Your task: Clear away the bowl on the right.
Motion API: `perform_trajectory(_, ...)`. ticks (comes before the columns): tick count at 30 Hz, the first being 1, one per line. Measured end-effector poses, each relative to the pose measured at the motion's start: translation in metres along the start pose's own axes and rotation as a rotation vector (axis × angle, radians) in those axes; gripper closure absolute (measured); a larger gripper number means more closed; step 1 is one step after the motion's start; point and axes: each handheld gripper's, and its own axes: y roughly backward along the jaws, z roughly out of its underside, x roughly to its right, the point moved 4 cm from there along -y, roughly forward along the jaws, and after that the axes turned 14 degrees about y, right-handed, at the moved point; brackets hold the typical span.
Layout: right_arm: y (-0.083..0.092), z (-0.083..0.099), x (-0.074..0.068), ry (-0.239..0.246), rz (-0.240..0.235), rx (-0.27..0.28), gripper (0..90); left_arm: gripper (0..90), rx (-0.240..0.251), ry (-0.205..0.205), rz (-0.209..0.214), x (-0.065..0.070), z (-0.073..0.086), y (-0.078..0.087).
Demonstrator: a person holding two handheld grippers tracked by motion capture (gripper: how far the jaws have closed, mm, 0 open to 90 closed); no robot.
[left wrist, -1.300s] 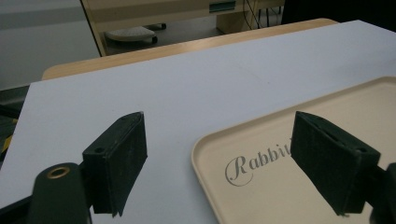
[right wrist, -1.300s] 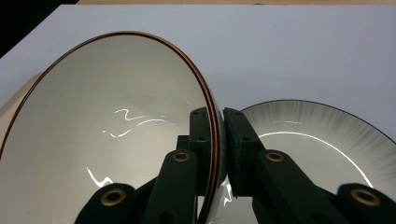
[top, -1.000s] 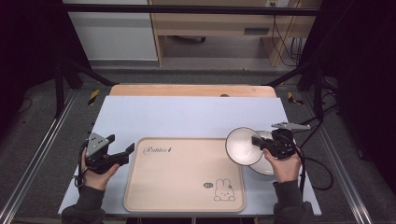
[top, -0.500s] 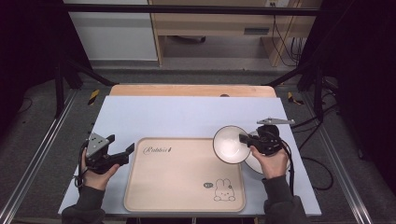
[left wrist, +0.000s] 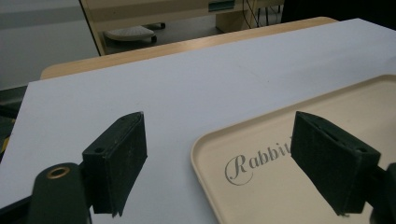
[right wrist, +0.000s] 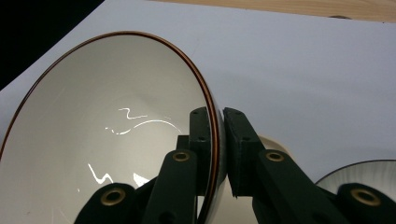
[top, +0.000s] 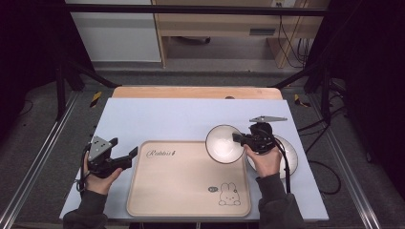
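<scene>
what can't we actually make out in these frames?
- High view: second dish, mostly hidden by the right hand and right claw.
- Right claw view: white bowl cut off by the bottom and left edges; its underside is unseen.
- Left claw view: tray lettering blocked by a finger.
- High view: tray's small mark beside the rabbit, too small to read.

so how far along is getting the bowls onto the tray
Nothing is set down yet: the tray is bare. In hand: the right gripper is shut on the rim of a white bowl, held over the tray's far right corner. Left: a second bowl waits on the table. The left gripper is open.
</scene>
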Motion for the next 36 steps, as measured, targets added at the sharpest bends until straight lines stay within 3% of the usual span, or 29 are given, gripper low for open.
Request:
perform_trajectory(17, -0.034, -0.016, -0.027, 0.024, -0.056, -0.004, 82.5, 18.3, 0.002, -0.004, 0.003, 0.001, 0.000, 0.001)
perform_trajectory(23, -0.053, -0.014, -0.034, 0.037, -0.061, -0.030, 82.5, 18.3, 0.007, 0.001, 0.003, 0.000, -0.001, 0.002)
perform_trajectory(36, -0.081, -0.007, -0.040, 0.017, -0.058, -0.075, 82.5, 18.3, 0.007, 0.001, 0.002, 0.000, -0.001, 0.002)
